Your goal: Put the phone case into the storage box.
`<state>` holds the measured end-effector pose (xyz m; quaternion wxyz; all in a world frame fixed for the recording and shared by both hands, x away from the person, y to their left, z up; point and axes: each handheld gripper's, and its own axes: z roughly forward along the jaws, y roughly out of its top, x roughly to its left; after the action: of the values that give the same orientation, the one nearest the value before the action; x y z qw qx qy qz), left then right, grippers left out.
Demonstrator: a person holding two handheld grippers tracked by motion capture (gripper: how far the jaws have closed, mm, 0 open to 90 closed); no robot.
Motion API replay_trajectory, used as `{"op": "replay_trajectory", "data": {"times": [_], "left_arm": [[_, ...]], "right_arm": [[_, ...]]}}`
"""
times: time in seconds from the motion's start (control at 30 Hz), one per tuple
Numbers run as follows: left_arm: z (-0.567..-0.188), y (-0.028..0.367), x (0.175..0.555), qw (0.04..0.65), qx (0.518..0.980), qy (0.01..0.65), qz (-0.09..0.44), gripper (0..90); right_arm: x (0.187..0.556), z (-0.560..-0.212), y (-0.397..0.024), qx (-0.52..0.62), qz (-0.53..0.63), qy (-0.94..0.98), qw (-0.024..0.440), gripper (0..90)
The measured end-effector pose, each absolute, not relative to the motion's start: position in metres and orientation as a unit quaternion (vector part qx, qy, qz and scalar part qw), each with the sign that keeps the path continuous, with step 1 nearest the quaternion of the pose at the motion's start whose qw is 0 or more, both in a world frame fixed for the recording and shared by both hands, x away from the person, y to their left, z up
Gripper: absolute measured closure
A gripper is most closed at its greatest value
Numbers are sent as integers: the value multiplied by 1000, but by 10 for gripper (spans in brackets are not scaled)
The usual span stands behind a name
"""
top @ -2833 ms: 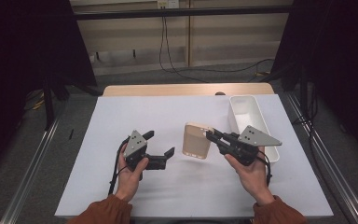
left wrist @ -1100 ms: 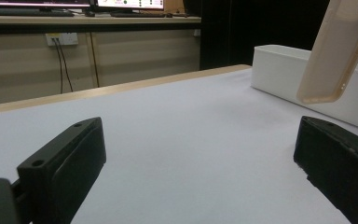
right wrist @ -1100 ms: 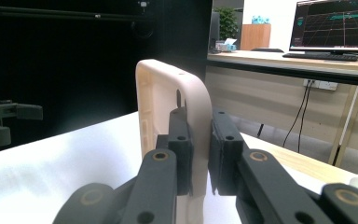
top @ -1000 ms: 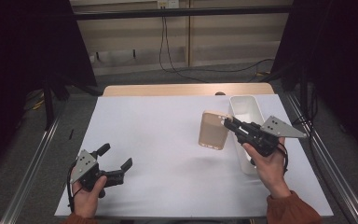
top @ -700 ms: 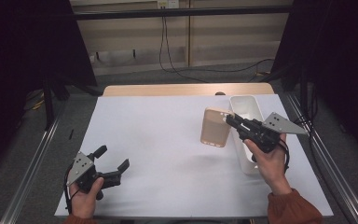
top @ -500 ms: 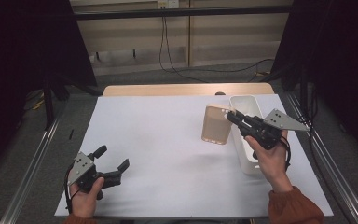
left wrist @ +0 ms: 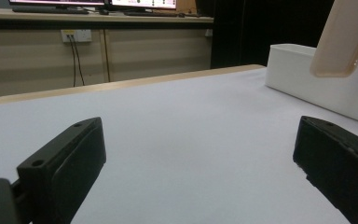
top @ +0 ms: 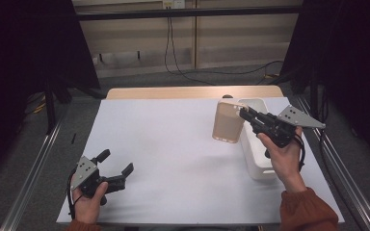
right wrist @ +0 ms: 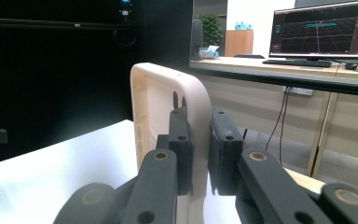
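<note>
1. Nearest, at the near left corner of the table, the left gripper rests low in the person's hand with its jaws spread wide and nothing between them. In the left gripper view the white sheet runs bare between the two black jaws.
2. Farther in and to the right, the right gripper has its jaws closed on the edge of a beige phone case. The case hangs in the air, clear of the table, just left of the white bin and close to its far end.
3. In the right gripper view the case stands upright, its thin wall pinched between the pads, open side turned left.
4. The step in hand looks like dropping the case into the bin. To do it well, carry the case right until it is fully above the opening, tip its long side along the narrow bin, lower it inside the walls, then let go.
5. The grip is on a thin rim, so a knock on the bin's edge could twist the case loose.
6. The table is covered by a plain white sheet, with a strip of wood showing at its far edge.
7. Beyond are a pale panelled wall with dangling cables, dark curtains at both sides, and a desk with lit monitors.
</note>
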<state>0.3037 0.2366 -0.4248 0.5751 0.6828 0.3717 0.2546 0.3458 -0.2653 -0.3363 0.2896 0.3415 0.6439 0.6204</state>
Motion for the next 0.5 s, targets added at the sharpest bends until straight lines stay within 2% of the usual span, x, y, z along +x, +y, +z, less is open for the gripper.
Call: {"op": "replay_trajectory", "data": {"times": [0.5], "left_arm": [[-425,236,306,576,681,373,255,29]], "right_arm": [[350,-318,-278,346,618,636,308,811]]}}
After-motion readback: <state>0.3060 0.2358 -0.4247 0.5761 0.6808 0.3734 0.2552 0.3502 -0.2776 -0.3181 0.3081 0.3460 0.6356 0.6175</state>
